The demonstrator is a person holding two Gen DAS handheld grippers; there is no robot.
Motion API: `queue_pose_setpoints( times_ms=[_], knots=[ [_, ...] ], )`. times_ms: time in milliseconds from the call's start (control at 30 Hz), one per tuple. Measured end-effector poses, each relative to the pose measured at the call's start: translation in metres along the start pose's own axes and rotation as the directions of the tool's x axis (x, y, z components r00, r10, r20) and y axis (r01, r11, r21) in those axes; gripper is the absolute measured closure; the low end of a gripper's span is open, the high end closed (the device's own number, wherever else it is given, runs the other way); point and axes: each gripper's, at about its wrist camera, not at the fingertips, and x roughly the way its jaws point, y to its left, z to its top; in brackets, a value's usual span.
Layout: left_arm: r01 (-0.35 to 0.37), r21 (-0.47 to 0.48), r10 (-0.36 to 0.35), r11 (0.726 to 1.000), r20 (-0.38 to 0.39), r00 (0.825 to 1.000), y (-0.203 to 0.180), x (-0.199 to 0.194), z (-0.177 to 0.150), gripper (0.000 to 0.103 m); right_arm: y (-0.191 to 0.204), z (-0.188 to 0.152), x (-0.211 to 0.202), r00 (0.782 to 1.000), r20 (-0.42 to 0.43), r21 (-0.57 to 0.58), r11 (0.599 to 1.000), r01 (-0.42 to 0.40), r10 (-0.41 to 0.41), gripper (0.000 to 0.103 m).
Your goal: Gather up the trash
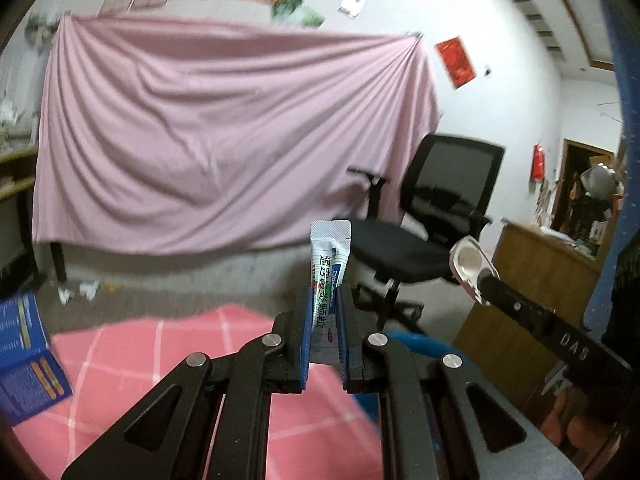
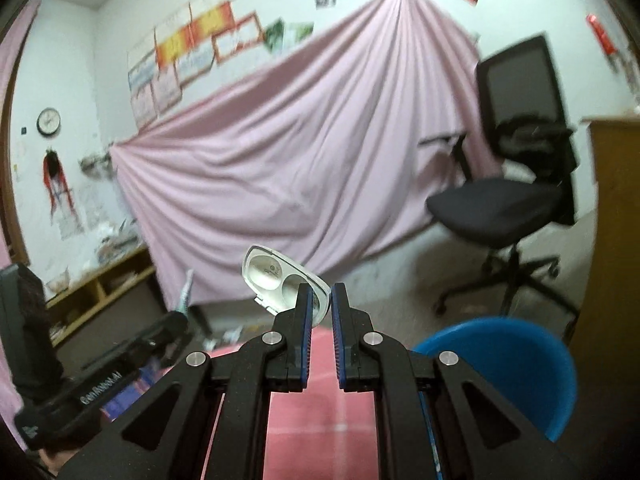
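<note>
My left gripper [image 1: 324,300] is shut on a white and blue sachet [image 1: 329,264] with green print, held upright in the air above the pink checked cloth [image 1: 160,344]. My right gripper [image 2: 322,300] is shut on a white plastic blister tray [image 2: 276,280] with two round hollows, also lifted. In the left wrist view the right gripper with the tray [image 1: 470,266] shows at the right. In the right wrist view the left gripper [image 2: 180,320] shows at the left with the sachet's edge. A blue bin [image 2: 504,368] sits low at the right, just beyond the right gripper.
A black office chair [image 1: 432,224] stands ahead to the right. A wooden cabinet [image 1: 548,280] is at far right. A pink sheet [image 1: 224,140] hangs on the far wall. A blue leaflet [image 1: 28,356] lies at the cloth's left. Crumpled paper [image 1: 80,292] lies on the floor.
</note>
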Motion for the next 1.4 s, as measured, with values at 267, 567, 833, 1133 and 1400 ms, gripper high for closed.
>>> queue_pose_setpoints(
  times_ms=[267, 567, 833, 1133, 1400],
  knots=[
    [0.09, 0.097, -0.097, 0.991, 0.064, 0.993, -0.061, -0.011, 0.007, 0.094, -0.028, 0.007, -0.043, 0.985, 0.118, 0.005, 0.992, 0.127, -0.126, 0.095],
    [0.205, 0.094, -0.189, 0.974, -0.151, 0.97, -0.113, 0.046, -0.025, 0.094, -0.082, -0.014, -0.034, 0.97, -0.043, 0.082, 0.966, 0.244, -0.241, 0.095],
    [0.196, 0.038, -0.176, 0.98, -0.304, 0.936, -0.12, 0.091, -0.047, 0.093, -0.105, -0.03, -0.009, 0.954, -0.161, 0.12, 0.955, 0.273, -0.252, 0.092],
    [0.16, -0.044, -0.164, 0.986, -0.378, 0.911, -0.099, 0.11, -0.062, 0.072, -0.117, -0.042, 0.008, 0.946, -0.228, 0.149, 0.952, 0.269, -0.231, 0.082],
    [0.122, -0.078, -0.142, 0.989, -0.347, 0.927, -0.074, 0.083, -0.054, 0.059, -0.103, -0.035, -0.005, 0.955, -0.195, 0.127, 0.96, 0.25, -0.223, 0.071]
  ],
)
